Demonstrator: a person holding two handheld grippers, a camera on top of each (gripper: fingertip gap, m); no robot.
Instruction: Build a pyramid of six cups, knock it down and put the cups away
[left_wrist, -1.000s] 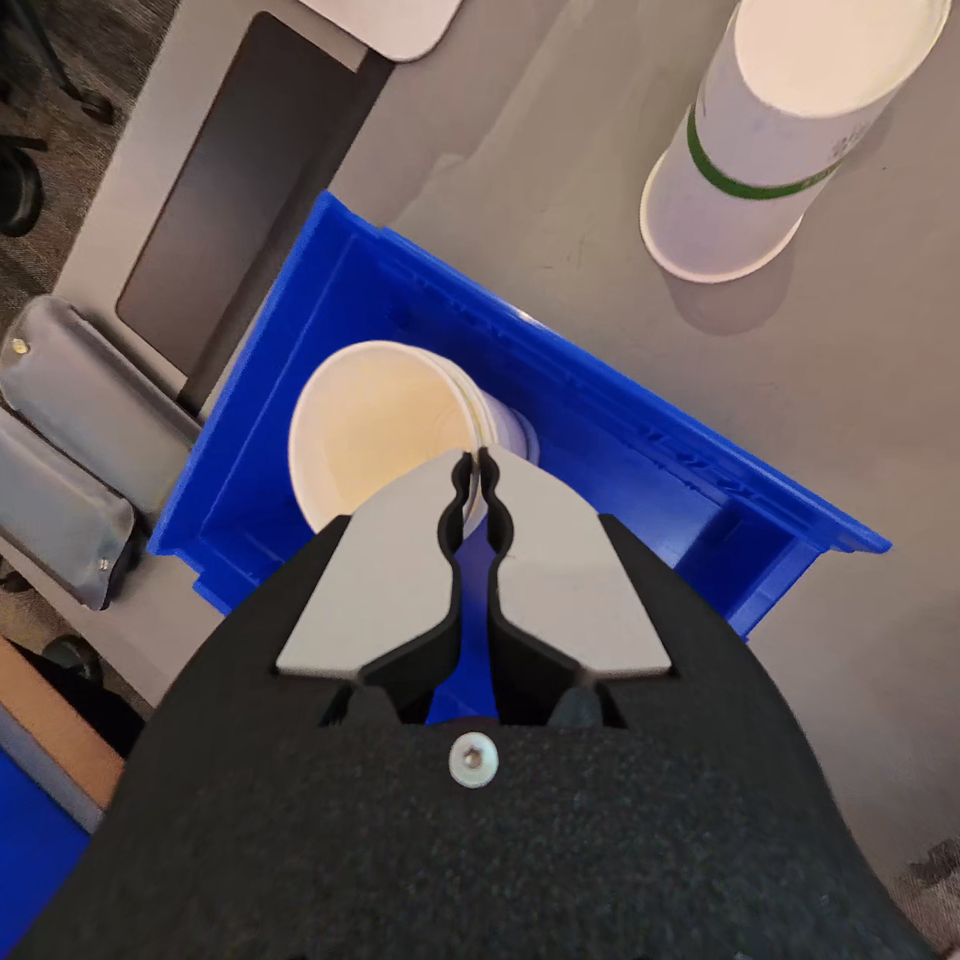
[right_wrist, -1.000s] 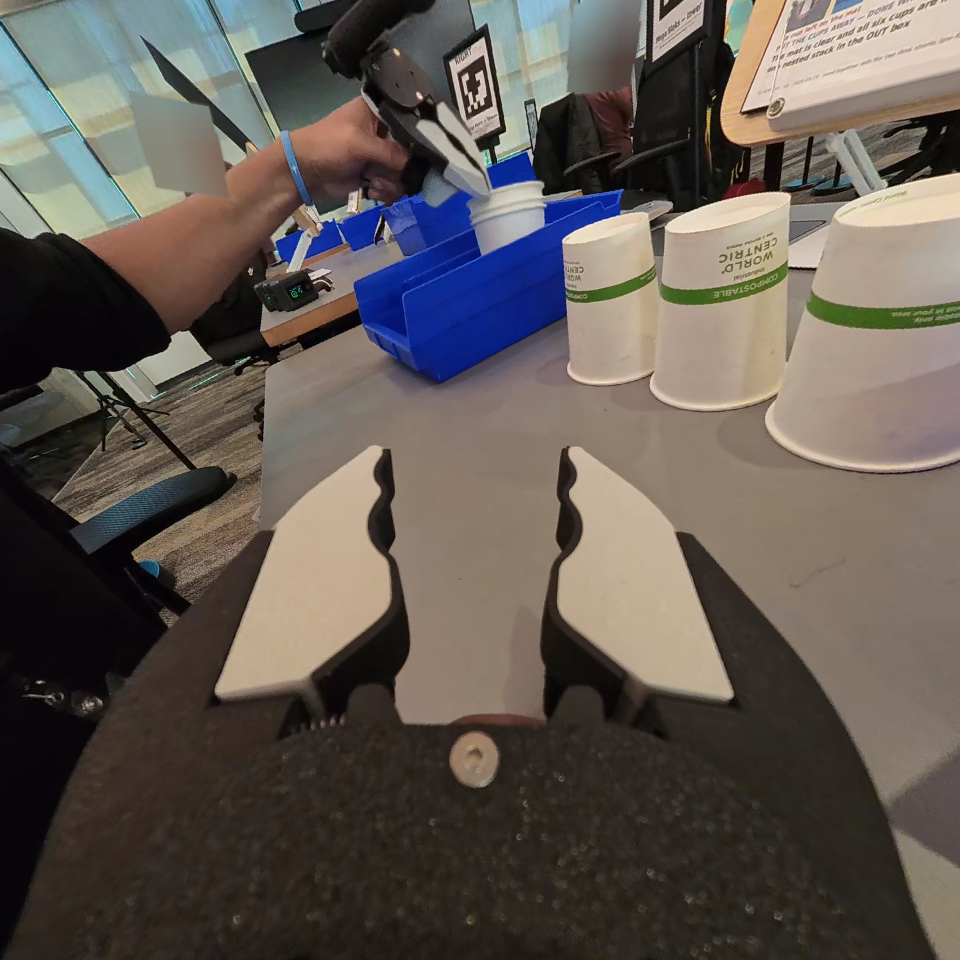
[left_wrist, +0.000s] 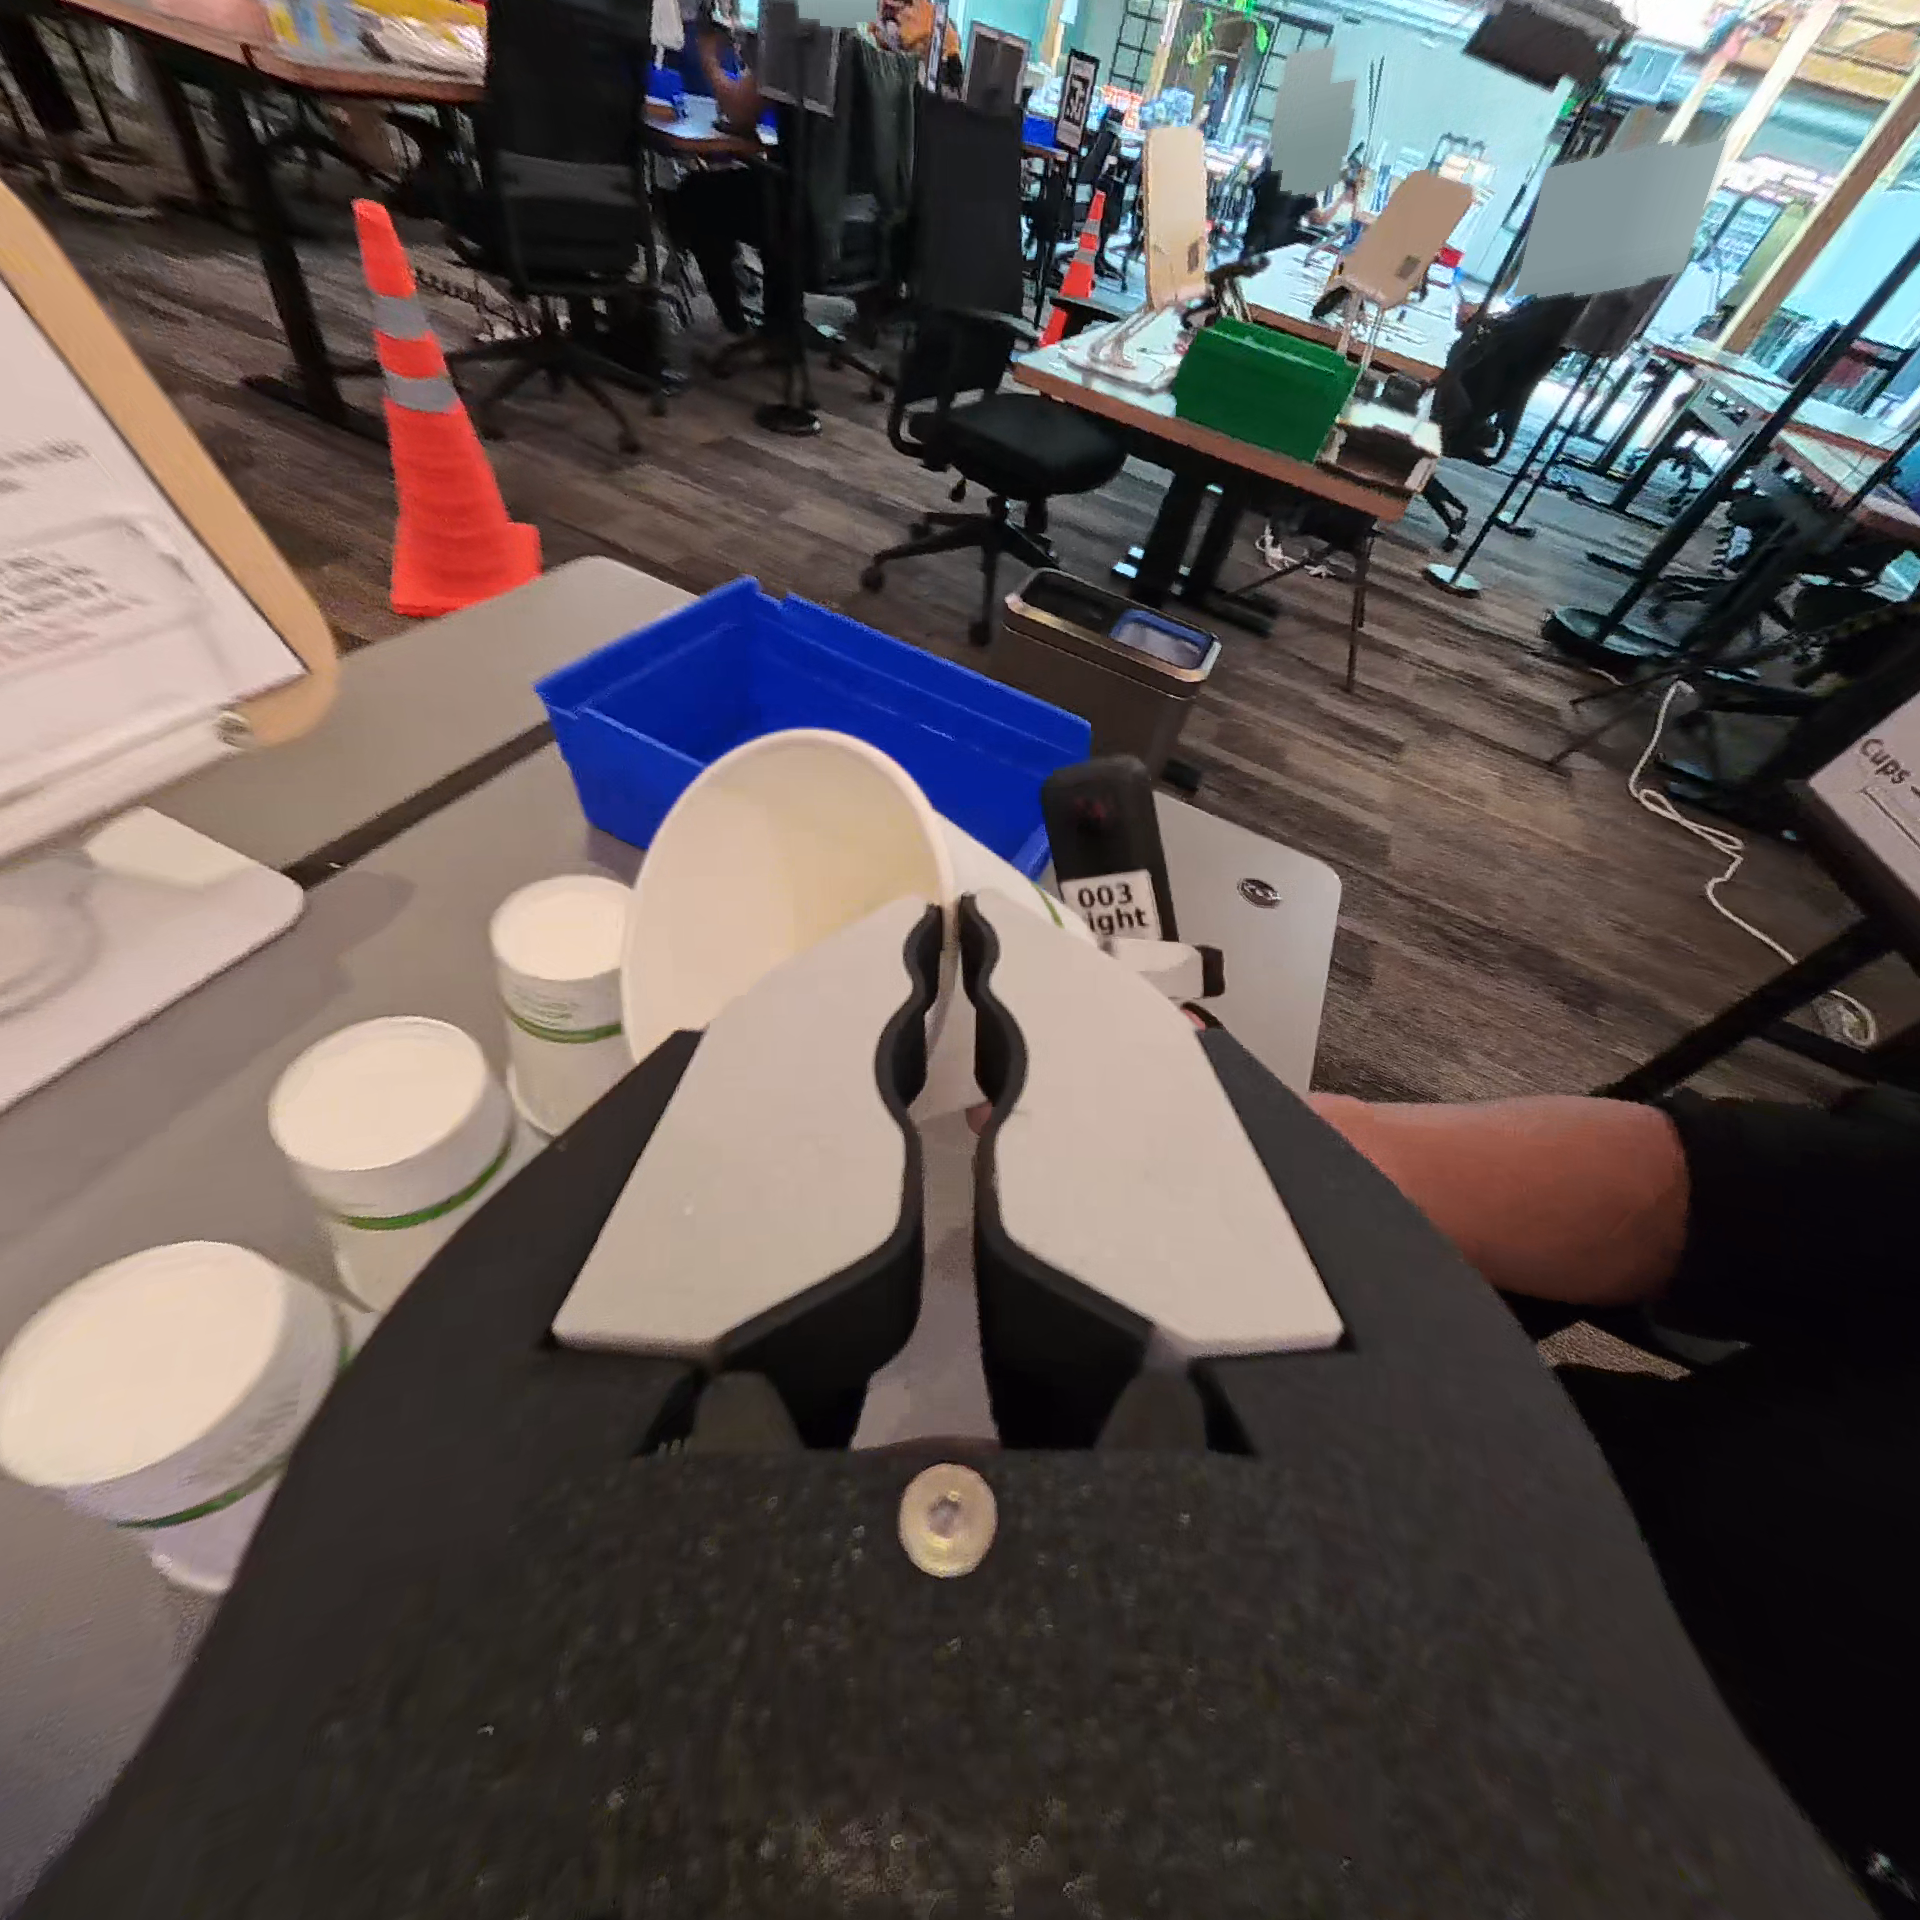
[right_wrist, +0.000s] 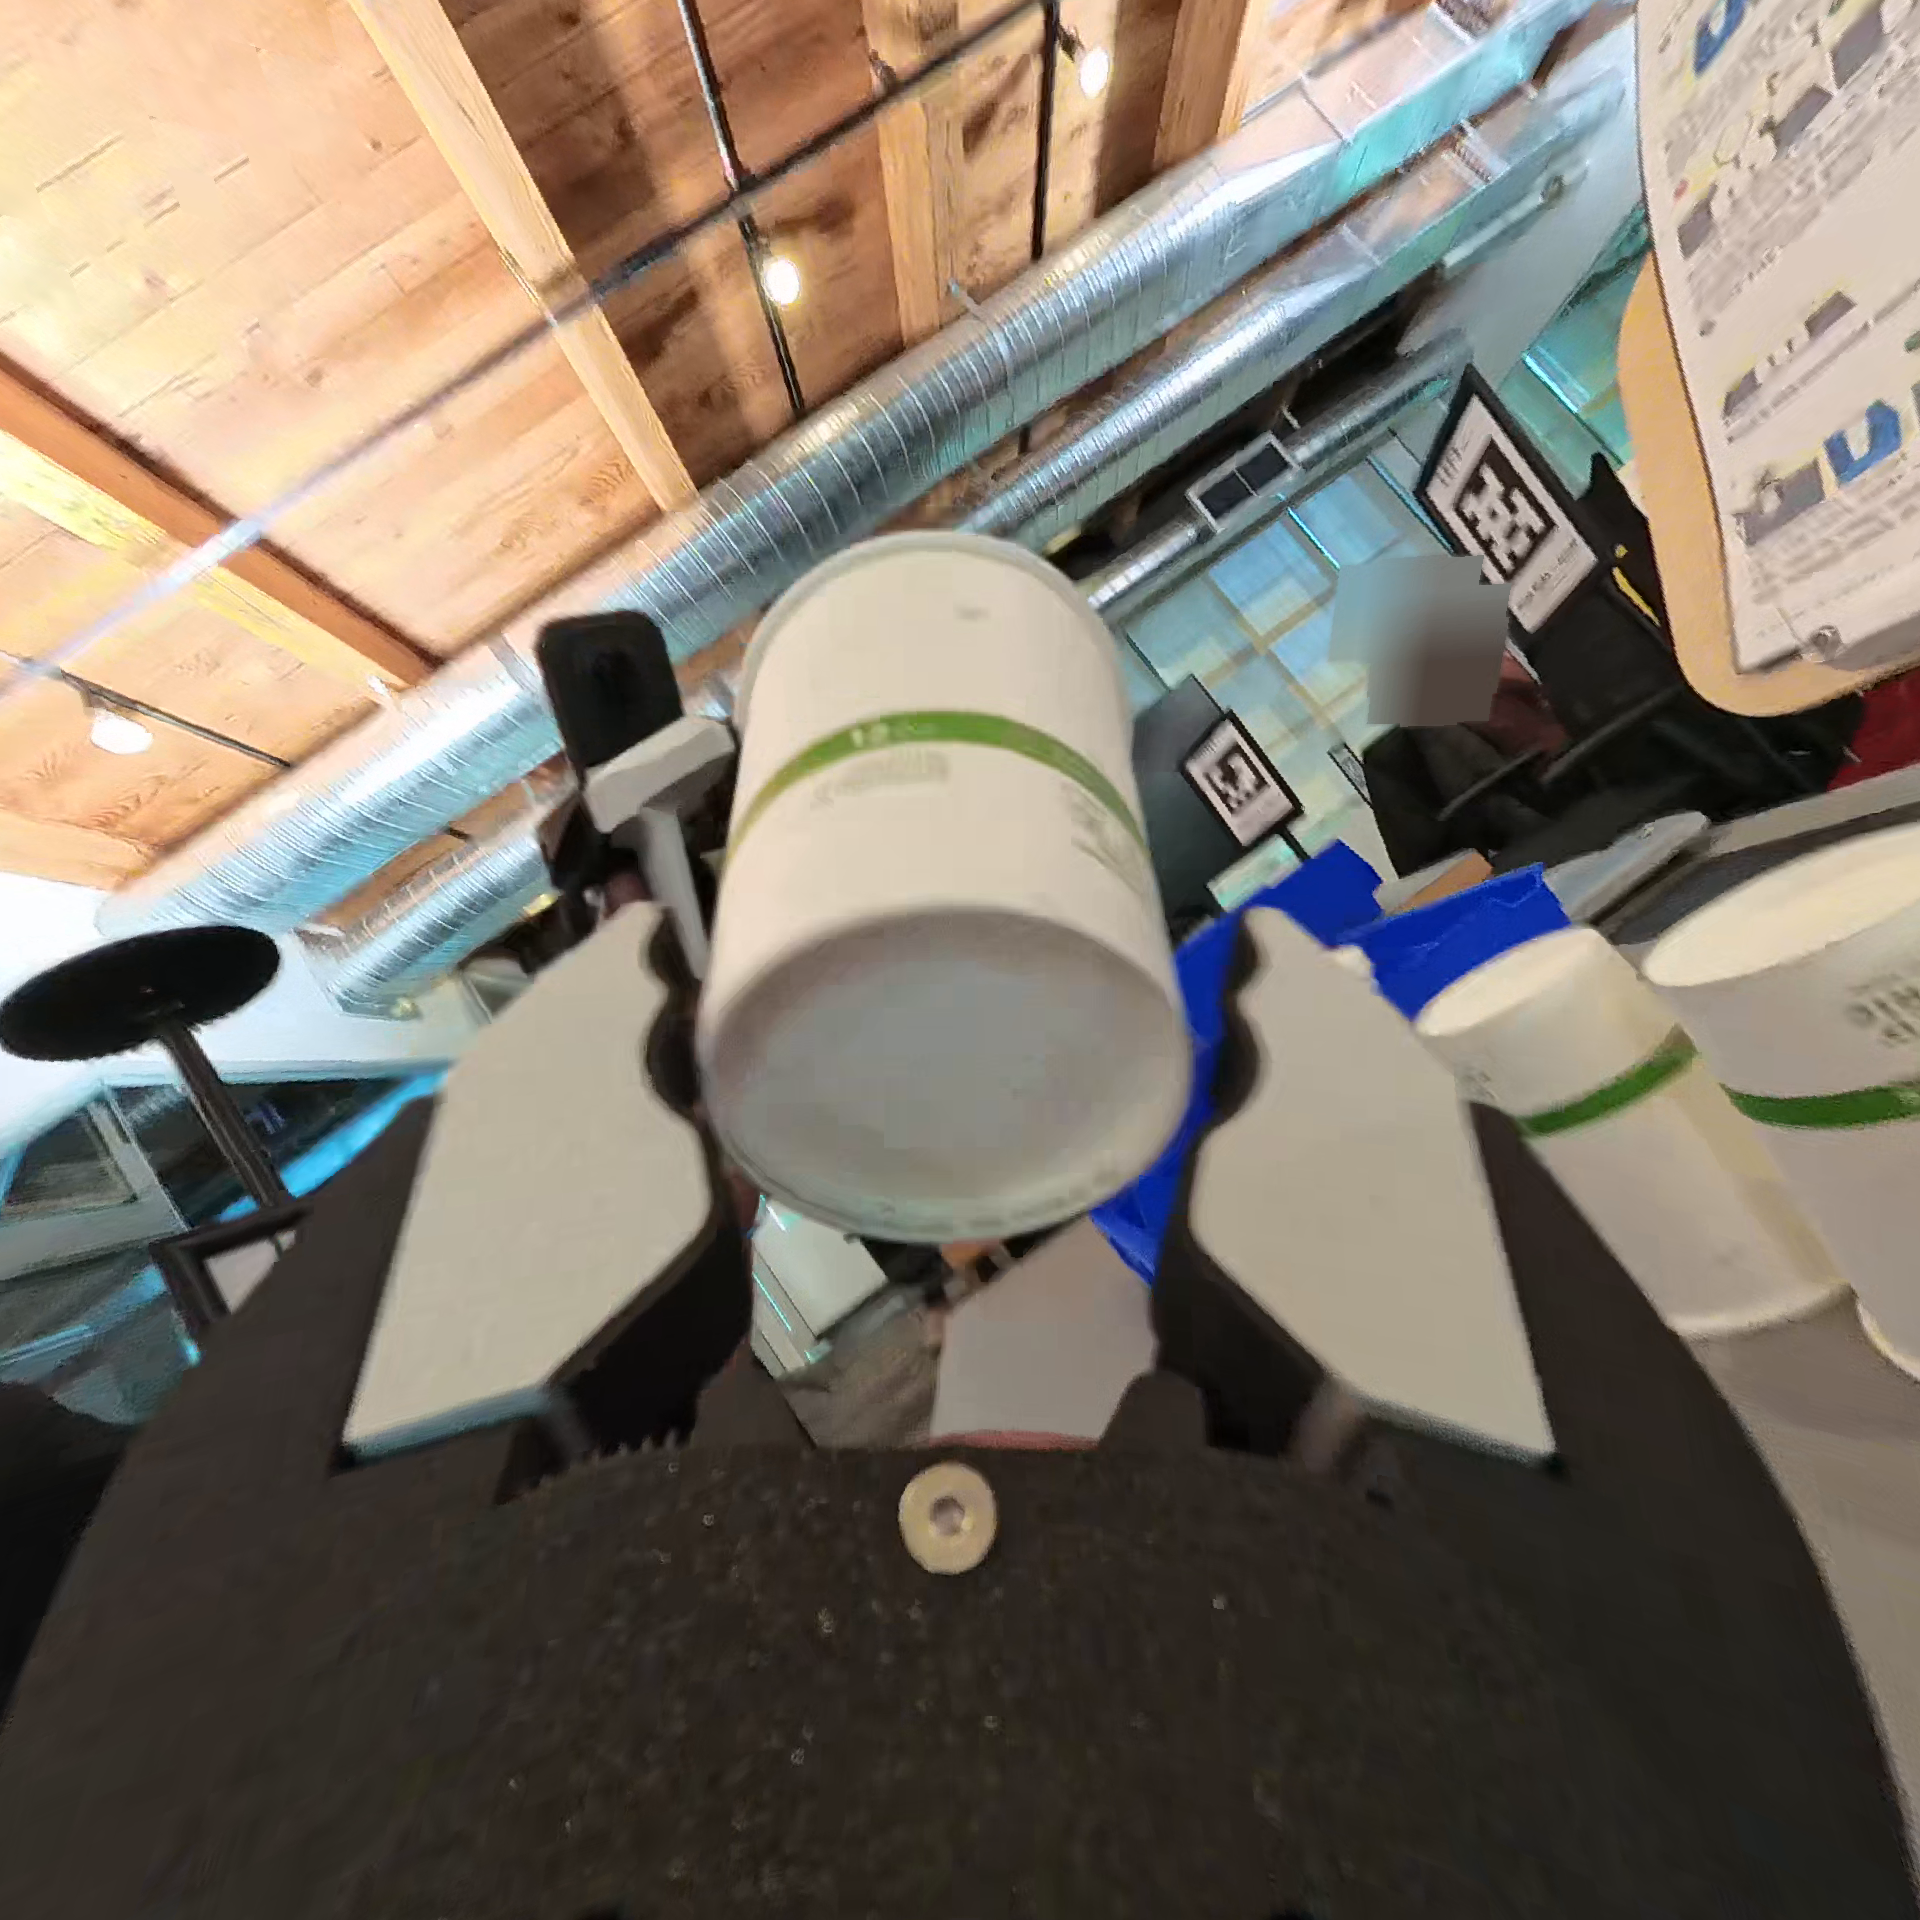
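Left gripper clamped on cup rim, mid-frame; right gripper spread wide around cup base, not gripping.
Blue bin behind, upper centre; three upturned cups lower left on grey table.

Left gripper fingers clamped; right gripper fingers spread.

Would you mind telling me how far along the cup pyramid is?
Done: three white paper cups stand upside down in a row on the grey table. In hand: the left gripper pinches a cup stack's rim. Left: upper tiers, knockdown, storing in the blue plastic bin.
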